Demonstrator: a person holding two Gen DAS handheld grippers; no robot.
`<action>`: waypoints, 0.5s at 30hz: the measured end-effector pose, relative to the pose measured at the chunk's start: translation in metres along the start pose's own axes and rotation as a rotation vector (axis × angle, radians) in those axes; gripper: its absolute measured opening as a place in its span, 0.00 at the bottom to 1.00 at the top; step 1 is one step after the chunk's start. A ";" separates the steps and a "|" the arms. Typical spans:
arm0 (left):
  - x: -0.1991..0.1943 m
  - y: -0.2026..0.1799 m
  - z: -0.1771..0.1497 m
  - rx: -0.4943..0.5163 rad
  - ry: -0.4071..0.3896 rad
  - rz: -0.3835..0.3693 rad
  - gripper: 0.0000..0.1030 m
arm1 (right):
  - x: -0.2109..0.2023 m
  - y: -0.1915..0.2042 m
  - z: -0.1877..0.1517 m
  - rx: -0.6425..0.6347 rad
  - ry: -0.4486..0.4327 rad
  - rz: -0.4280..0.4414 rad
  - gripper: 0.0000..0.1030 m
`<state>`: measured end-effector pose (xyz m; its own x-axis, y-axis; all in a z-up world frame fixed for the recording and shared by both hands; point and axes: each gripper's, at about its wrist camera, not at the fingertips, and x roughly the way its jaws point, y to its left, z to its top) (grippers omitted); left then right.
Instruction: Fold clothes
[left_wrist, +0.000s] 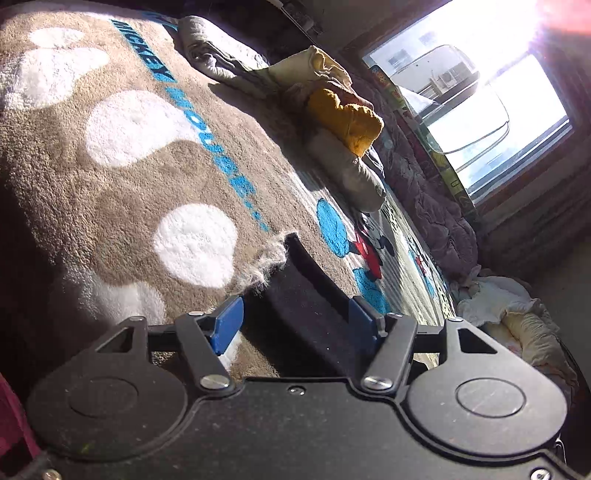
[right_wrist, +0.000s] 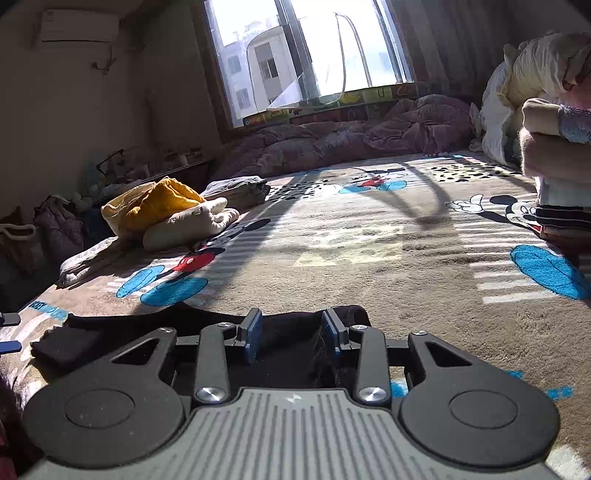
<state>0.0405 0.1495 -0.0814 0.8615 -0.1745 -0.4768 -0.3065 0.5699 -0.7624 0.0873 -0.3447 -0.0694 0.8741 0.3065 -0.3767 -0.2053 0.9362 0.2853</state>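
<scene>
We have both claws low over the blanket (right_wrist: 369, 236), the big patterned cover that spreads out ahead of them to the window (right_wrist: 306, 51). Directly under and just ahead of our claws lies the black garment (right_wrist: 110, 332), a dark flat piece stretched sideways across the near edge of the blanket, so its long axis runs from one claw to the other instead of away from us. Our right claw (right_wrist: 291, 336) sits over its right end, pads parted about a third of the way with dark cloth lying between them but not pinched. Our left claw (left_wrist: 295, 325) is over the other end, pads spread wider, the cloth (left_wrist: 310, 295) loose between them and nothing held. Both hands are equally near, one at each end. Well ahead and to the left of our right claw sits a heap of yellow and cream clothes (right_wrist: 162, 210), probably waiting their turn.
</scene>
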 end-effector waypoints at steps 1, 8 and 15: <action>0.003 0.004 -0.003 -0.037 0.006 -0.012 0.61 | -0.001 -0.003 -0.001 0.012 0.005 -0.005 0.37; 0.022 0.009 -0.010 -0.140 0.003 -0.031 0.61 | 0.003 -0.011 -0.017 0.028 0.043 -0.029 0.39; 0.030 0.019 -0.018 -0.107 -0.112 -0.002 0.26 | 0.011 -0.030 -0.025 0.133 0.064 -0.067 0.40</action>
<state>0.0533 0.1403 -0.1180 0.9001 -0.0813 -0.4281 -0.3411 0.4799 -0.8083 0.0923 -0.3653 -0.1038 0.8535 0.2579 -0.4528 -0.0831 0.9252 0.3703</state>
